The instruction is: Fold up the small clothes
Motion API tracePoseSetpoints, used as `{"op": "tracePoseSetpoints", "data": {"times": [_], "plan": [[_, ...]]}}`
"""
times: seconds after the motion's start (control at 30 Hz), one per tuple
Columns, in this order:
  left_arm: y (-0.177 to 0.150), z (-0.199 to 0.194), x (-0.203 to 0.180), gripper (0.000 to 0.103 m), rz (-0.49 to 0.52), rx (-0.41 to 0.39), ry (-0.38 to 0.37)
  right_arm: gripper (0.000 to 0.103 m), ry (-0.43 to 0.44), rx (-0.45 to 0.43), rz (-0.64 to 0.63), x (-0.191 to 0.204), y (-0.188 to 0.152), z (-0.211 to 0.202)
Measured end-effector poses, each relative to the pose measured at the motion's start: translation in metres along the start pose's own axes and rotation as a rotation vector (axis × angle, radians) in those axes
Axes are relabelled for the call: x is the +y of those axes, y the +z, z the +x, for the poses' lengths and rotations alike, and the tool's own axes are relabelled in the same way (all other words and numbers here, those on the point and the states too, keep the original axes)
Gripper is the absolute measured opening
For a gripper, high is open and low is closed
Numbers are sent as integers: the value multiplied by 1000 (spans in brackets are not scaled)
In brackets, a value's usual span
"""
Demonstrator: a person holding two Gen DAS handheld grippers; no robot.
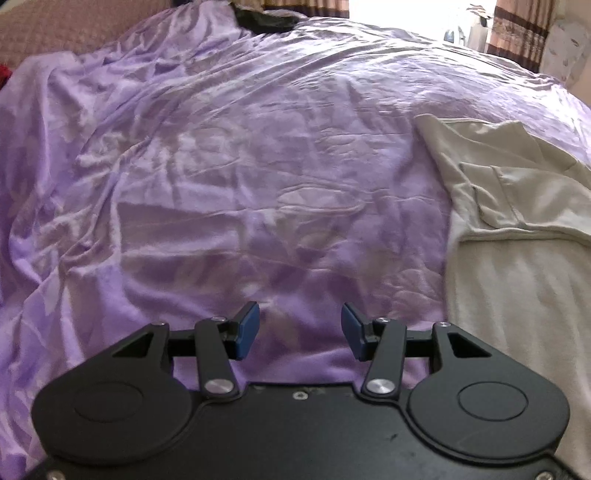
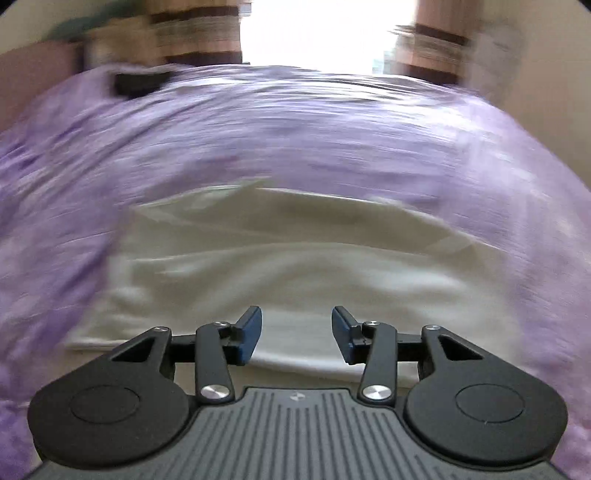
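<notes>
A cream-white small garment (image 1: pixel 517 236) lies flat on the purple bedsheet (image 1: pixel 229 155), at the right of the left wrist view, with a folded part near its top. My left gripper (image 1: pixel 300 328) is open and empty, over bare sheet to the left of the garment. In the blurred right wrist view the same garment (image 2: pixel 295 258) lies in the middle, on the sheet (image 2: pixel 295 140). My right gripper (image 2: pixel 296 334) is open and empty, just above the garment's near edge.
A dark object (image 1: pixel 266 18) lies at the far edge of the bed. Striped curtains (image 1: pixel 521 29) and a bright window are behind the bed. A pinkish quilted surface (image 1: pixel 66 26) is at the far left.
</notes>
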State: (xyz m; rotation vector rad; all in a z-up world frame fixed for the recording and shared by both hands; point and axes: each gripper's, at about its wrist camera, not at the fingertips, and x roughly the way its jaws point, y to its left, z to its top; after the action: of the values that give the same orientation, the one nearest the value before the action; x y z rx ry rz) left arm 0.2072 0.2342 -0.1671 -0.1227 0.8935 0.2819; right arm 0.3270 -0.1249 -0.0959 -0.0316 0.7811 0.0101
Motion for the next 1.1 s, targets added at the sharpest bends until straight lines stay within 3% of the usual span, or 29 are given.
{"op": "tracePoseSetpoints", "data": {"times": [0.17,0.27,0.37,0.5,0.7,0.77,0.87,1.1], "plan": [[-5,-9,-27,51,80,-48,-10,51,-143,61,181,-109,-18,23],[-9,-10,-38,51,101,-41,6,51,-111,196,272,-146,-31,63],[-11,-13,-46,51,104,-33,-1,52,-62,187,311,-161,-37,70],[-24,-30,-55,51,104,-20,-41,49,16,128,282,-169,-41,26],[-49,-66,-72,51,71,-11,-76,50,176,86,255,-192,-81,-66],[-56,-75,-84,51,90,-12,-72,50,179,82,239,-198,-90,-82],[-65,-80,-99,51,116,5,-67,61,135,96,180,-204,-109,-106],[-97,-85,-96,51,79,60,-77,61,122,182,159,-221,-159,-117]]}}
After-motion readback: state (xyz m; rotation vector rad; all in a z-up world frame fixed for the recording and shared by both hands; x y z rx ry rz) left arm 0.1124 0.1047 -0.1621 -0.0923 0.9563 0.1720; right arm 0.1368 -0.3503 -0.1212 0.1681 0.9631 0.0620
